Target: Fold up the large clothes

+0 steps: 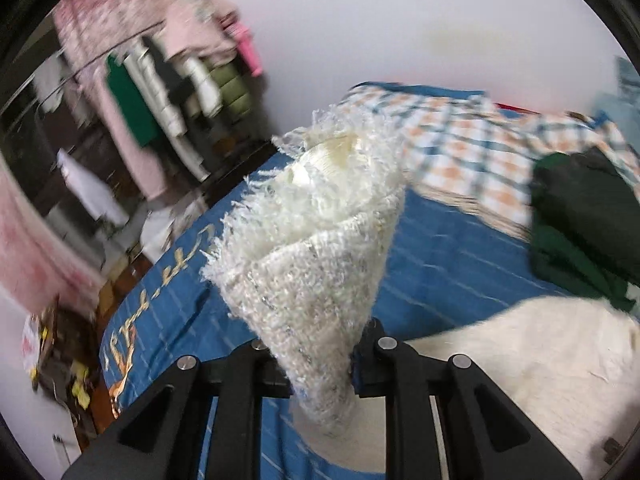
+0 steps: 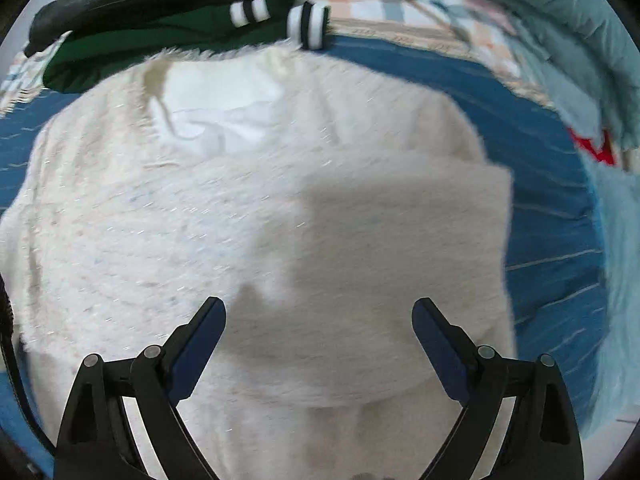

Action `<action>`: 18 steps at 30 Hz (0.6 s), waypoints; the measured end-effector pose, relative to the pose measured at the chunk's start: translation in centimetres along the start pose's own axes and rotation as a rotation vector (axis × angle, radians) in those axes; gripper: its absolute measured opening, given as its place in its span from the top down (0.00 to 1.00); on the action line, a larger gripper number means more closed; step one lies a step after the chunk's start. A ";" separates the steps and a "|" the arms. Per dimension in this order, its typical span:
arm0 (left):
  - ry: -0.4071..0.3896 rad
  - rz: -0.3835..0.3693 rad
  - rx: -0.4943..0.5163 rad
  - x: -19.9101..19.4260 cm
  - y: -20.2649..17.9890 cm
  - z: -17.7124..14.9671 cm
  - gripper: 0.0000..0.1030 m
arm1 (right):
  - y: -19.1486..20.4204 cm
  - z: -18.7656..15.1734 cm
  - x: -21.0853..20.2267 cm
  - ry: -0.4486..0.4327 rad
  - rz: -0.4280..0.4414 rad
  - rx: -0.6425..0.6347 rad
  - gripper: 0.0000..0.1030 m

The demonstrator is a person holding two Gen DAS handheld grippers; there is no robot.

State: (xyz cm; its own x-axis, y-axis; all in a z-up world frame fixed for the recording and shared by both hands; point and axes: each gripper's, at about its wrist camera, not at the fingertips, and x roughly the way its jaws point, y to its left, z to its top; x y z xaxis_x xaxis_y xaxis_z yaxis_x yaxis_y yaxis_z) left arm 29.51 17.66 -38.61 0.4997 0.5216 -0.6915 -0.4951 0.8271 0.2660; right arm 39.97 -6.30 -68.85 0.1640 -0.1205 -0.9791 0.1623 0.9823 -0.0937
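Your left gripper [image 1: 320, 364] is clamped on a fringed fold of the white sweater [image 2: 256, 208], lifting it off the blue bed [image 2: 552, 240]. Your right gripper [image 2: 319, 312] hangs wide apart over the sweater, holding nothing.

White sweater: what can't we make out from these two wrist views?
- Left wrist view: the left gripper pads are buried in the white sweater it clamps; the bunched fabric hides the bed behind.
- Right wrist view: the sweater's near hem runs off the bottom edge, behind the open right gripper.
- Left wrist view: hanging clothes are motion-blurred.
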 end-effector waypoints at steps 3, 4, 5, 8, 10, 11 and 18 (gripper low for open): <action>-0.022 -0.043 0.066 -2.7 -3.9 -0.1 0.85 | -0.2 0.0 -0.7 0.004 0.064 0.016 0.07; -0.026 -0.059 0.085 -3.5 -5.3 -0.1 0.85 | -0.3 0.2 -0.9 0.004 0.073 0.017 0.07; -0.029 -0.085 0.108 -4.4 -6.7 -0.3 0.85 | -0.8 -0.1 -1.0 0.006 0.093 0.021 0.07; -0.022 -0.185 0.158 -7.0 -11.5 -1.1 0.85 | -3.3 -0.6 -1.7 -0.004 0.136 0.065 0.07; -0.009 -0.281 0.200 -9.0 -15.9 -2.2 0.85 | -6.2 -0.9 -2.2 -0.020 0.171 0.117 0.07; -0.003 -0.314 0.214 -9.5 -17.5 -2.5 0.86 | -7.5 -1.1 -2.5 -0.021 0.174 0.145 0.07; 0.093 -0.518 0.434 -12.9 -32.5 -9.1 0.85 | -17.9 -2.2 -2.2 -0.022 0.032 0.232 0.08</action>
State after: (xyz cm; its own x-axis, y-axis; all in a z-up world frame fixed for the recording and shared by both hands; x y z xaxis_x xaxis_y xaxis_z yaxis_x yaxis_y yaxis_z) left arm 32.66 -17.84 -44.40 0.5226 0.0315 -0.8520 0.1315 0.9844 0.1171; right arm 34.54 -23.33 -65.45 0.1935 -0.0957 -0.9764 0.3760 0.9265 -0.0163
